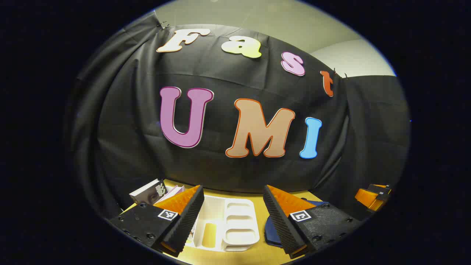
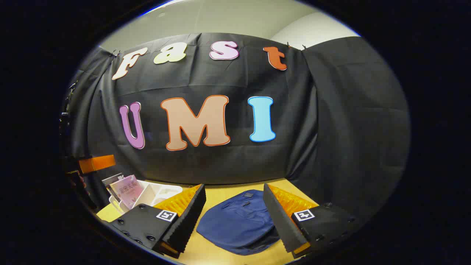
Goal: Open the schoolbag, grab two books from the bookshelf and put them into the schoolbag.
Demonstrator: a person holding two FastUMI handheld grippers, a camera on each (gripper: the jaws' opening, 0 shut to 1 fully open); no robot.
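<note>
Listing what I have before me, largest first.

Table (image 2: 235, 191): pale wood, set against the booth's black cloth wall; everything for the job rests on it.

Schoolbag (image 2: 239, 221): dark blue, lying flat on the table straight ahead of my right gripper (image 2: 234, 213). I judge it not yet opened; the flap looks down, though I cannot make out a zip. Its edge also shows beside my left gripper's right finger.

Bookshelf (image 1: 224, 224): a white plastic rack, lying ahead of my left gripper (image 1: 233, 215), well to the left of the bag. That split suits one hand per item.

Books (image 2: 127, 189): a few standing tilted at the rack's left end, a pink-covered one in front, leaning so their top edges are free to pinch.

Right gripper: fingers spread wide, holding nothing, raised above the table and framing the bag, which I take as readiness to open it.

Left gripper: likewise wide apart and empty, hovering above the rack, near the books.

Nothing of the task looks started.
</note>
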